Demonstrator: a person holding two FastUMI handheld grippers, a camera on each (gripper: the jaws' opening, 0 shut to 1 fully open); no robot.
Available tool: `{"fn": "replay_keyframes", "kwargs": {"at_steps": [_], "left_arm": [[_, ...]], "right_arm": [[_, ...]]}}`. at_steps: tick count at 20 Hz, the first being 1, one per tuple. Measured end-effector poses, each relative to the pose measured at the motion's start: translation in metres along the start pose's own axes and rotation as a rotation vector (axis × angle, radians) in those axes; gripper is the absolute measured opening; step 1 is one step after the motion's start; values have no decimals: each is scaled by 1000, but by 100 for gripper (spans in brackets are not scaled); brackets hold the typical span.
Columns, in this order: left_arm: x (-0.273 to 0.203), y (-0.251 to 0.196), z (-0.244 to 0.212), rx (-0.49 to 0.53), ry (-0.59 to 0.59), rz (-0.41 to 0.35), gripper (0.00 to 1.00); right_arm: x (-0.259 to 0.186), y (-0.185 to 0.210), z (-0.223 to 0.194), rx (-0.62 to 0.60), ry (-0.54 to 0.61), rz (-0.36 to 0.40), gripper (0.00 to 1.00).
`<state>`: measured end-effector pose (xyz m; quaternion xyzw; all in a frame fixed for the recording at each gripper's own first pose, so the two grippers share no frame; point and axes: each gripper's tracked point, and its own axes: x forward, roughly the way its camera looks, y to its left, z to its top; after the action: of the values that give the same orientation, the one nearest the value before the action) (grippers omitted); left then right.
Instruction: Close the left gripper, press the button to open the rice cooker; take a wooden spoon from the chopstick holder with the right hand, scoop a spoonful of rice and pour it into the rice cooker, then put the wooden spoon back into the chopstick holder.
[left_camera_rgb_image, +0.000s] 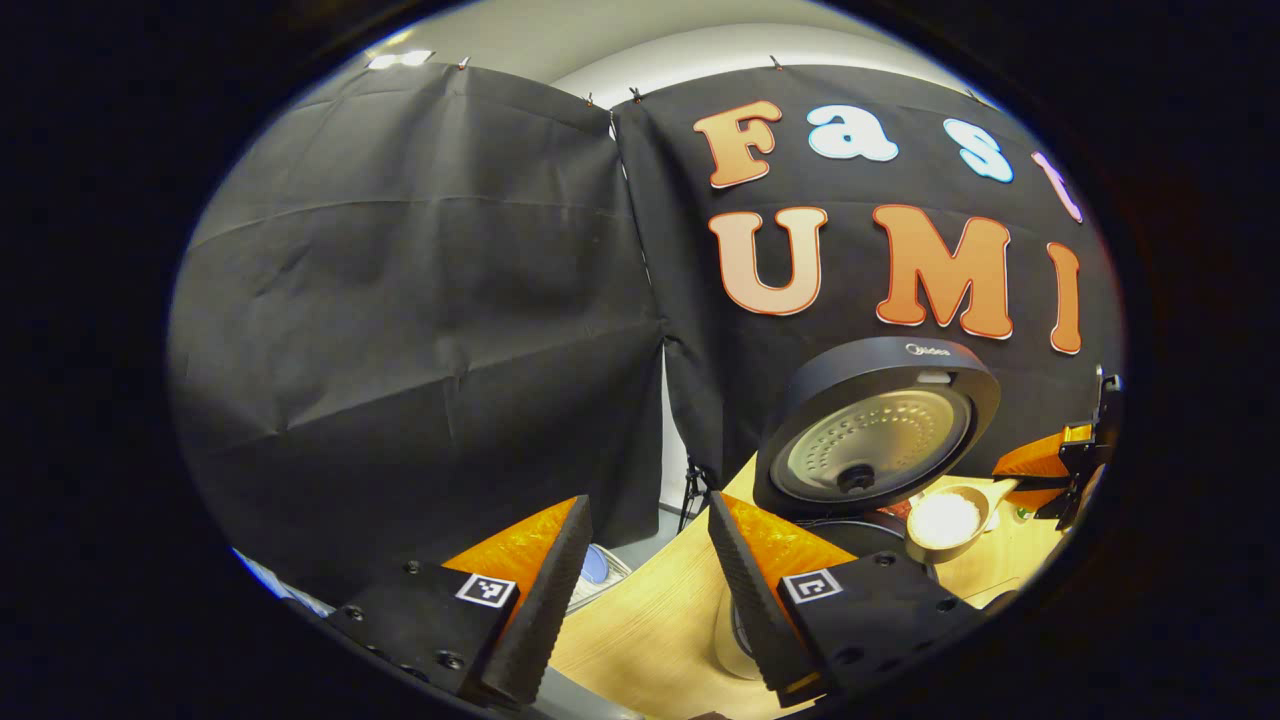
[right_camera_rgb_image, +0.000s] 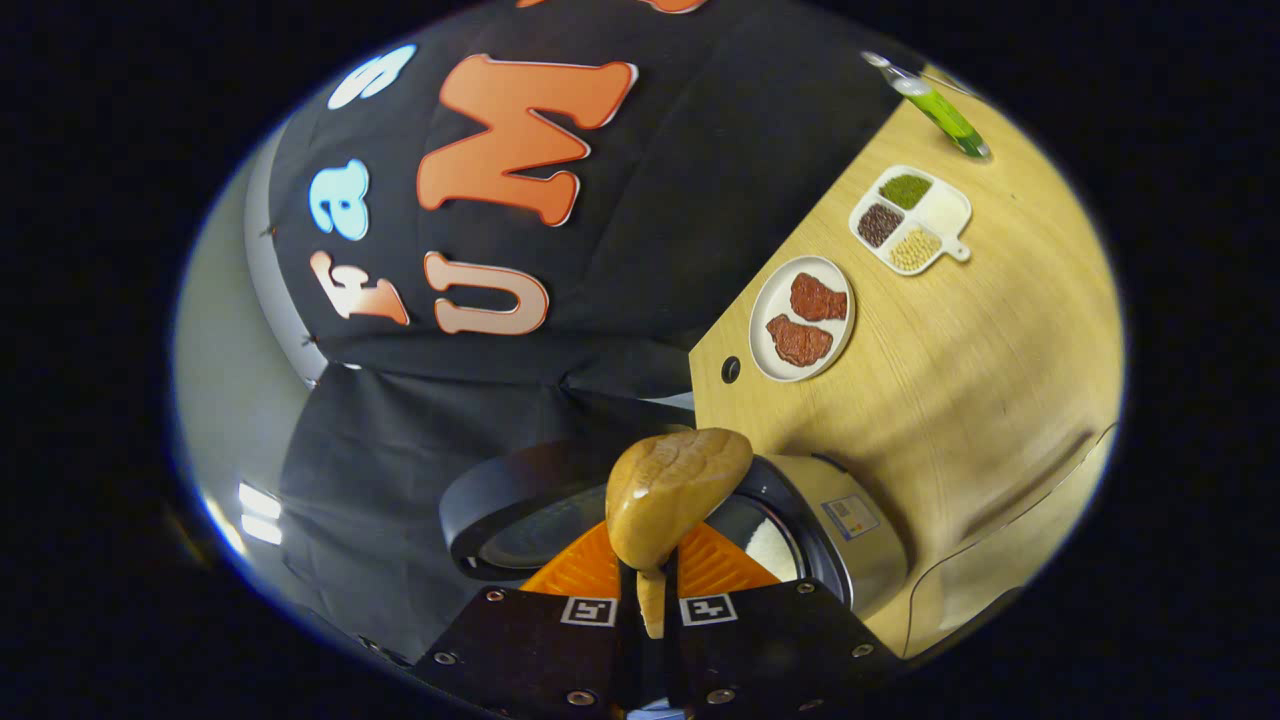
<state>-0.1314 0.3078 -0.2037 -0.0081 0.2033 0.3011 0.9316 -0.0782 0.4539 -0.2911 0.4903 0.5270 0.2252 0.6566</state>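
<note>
Your right gripper (right_camera_rgb_image: 650, 600) clamped on wooden spoon (right_camera_rgb_image: 675, 495) handle, bowl over open rice cooker (right_camera_rgb_image: 800, 545). Your left gripper (left_camera_rgb_image: 640, 600) fingers apart, holding nothing.

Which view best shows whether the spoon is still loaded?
The left gripper view: the spoon faces the camera there, bowl full of rice, beside the cooker's raised lid. The right gripper view shows its back, hiding any contents.

A staged kitchen booth is shown: black cloth walls (left_camera_rgb_image: 420, 300) behind a wooden table (right_camera_rgb_image: 960, 380) set with a rice cooker (right_camera_rgb_image: 820, 530) and food plates (right_camera_rgb_image: 802, 318) at upper right.
</note>
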Motion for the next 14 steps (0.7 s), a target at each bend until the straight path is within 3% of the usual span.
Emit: {"fn": "replay_keyframes", "kwargs": {"at_steps": [7, 14], "left_arm": [[30, 2, -10, -9, 35, -53, 82], [39, 2, -7, 0, 29, -82, 82]], "right_arm": [[20, 12, -5, -291, -89, -105, 8], [23, 13, -3, -401, -132, -157, 8]]}}
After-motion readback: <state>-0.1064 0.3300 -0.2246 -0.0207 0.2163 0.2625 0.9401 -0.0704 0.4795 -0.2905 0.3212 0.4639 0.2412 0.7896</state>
